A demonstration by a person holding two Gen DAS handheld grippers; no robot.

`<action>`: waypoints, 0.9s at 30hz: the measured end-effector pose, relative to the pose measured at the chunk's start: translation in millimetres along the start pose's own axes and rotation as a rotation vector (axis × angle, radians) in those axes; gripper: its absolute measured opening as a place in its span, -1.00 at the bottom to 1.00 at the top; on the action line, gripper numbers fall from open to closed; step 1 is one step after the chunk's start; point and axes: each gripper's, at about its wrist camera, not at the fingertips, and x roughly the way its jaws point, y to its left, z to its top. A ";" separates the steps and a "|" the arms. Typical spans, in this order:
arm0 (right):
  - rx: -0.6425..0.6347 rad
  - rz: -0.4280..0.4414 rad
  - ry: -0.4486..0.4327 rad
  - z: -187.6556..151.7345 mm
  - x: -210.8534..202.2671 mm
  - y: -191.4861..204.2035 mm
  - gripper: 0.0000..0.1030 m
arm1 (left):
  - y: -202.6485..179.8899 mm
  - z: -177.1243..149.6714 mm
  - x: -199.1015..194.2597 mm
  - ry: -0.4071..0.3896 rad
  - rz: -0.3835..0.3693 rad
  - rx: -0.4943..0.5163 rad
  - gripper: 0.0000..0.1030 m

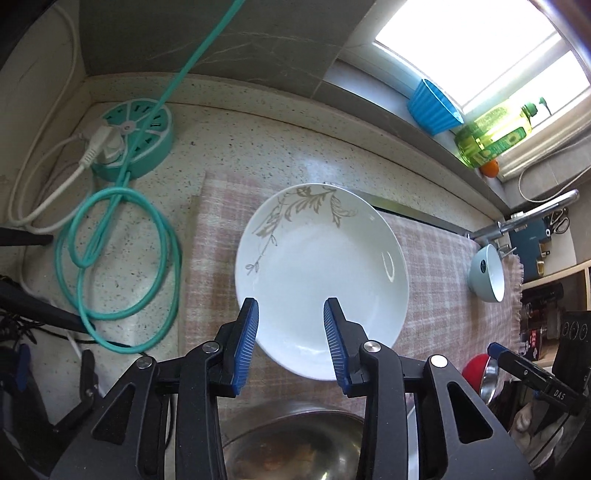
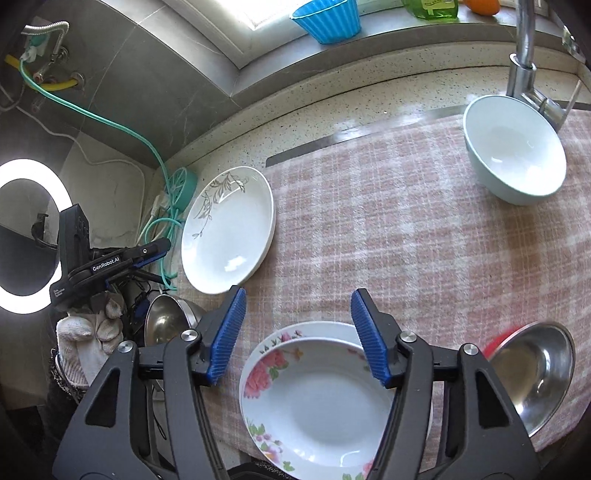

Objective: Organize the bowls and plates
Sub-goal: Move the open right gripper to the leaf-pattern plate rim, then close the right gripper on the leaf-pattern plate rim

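L gripper [image 1: 291, 306] hangs over the near rim of the leaf-print plate [image 1: 321, 280], jaws apart w/ nothing between the pads; no contact visible. R gripper [image 2: 297, 295] likewise stands wide, hanging above the floral plates [image 2: 317, 402], pads clear of the rim.

Near edge of the counter: the floral plates, 2 stacked, sit at the front edge of the checked cloth [image 2: 406, 229]. Steel bowls: 2, one [image 2: 535, 373] at the cloth's near right corner w/ something red just behind it, the other [image 2: 166, 325] off the cloth's near left corner, just beside the gloved hand [image 2: 92, 332] carrying the L gripper.

Mid cloth: broad open stretch between the floral stack and the far items, free of dishes. Leaf-print plate, 1, lies at the cloth's left edge, flat.

Far right corner of the cloth: pale blue bowl [image 2: 513, 147], 1, upright, just beside the tap [image 2: 524, 55].

Left of the cloth, bare speckled counter [image 1: 221, 147] w/ a teal round power strip [image 1: 136, 140] and a coiled teal cord [image 1: 118, 266] near the corner.

Beyond: grey wall tiles, a sill w/ a blue ribbed tub [image 2: 327, 18], a green bottle [image 1: 491, 134], an orange fruit [image 1: 489, 168], bright window behind.
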 end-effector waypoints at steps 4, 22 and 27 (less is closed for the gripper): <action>0.000 0.027 0.014 18.7 16.4 6.6 0.53 | 12.7 8.8 6.3 -0.005 0.017 -0.026 -0.14; 0.017 0.024 0.070 63.9 76.1 21.5 0.19 | 29.0 21.6 33.6 0.031 0.009 -0.060 -0.14; 0.015 0.020 0.092 62.5 94.6 25.2 -0.07 | 32.2 20.2 37.4 0.032 -0.001 -0.063 -0.24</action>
